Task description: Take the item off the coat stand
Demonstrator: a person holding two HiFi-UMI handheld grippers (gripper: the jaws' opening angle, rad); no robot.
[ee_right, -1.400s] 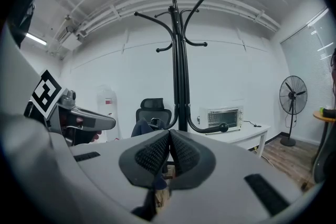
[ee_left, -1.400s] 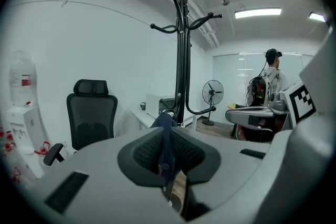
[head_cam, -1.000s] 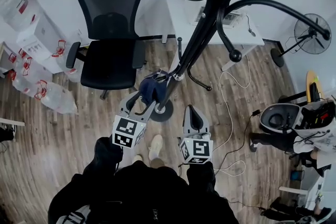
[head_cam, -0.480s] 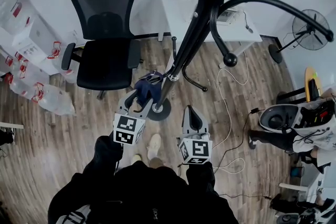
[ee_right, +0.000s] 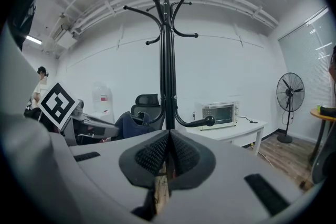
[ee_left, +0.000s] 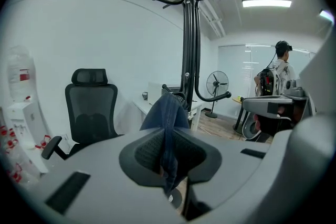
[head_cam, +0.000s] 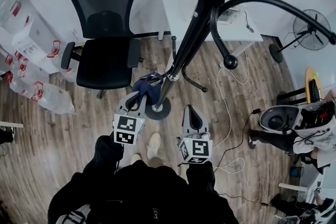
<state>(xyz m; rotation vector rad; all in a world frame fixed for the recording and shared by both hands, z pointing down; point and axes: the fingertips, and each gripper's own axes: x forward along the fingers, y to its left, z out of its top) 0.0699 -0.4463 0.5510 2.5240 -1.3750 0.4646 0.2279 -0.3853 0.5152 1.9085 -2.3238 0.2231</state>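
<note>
Left claw [ee_left: 168, 152] is closing, its pads already pinching the lower fold of the blue denim item [ee_left: 167, 108]. That item sits straight ahead and up from the left claw, long axis vertical, hung low on the coat stand [ee_left: 187, 34]; right claw [ee_right: 168, 155] is shut on nothing and farther from it. Where the cloth catches on the stand is covered by the cloth itself, can't tell.

Hanging off 1 low hook of the black coat stand [head_cam: 195, 29] — dark blue cloth [head_cam: 147, 89], denim-like, bunched in soft folds, tight against the upright pole, just above the round base.
</note>
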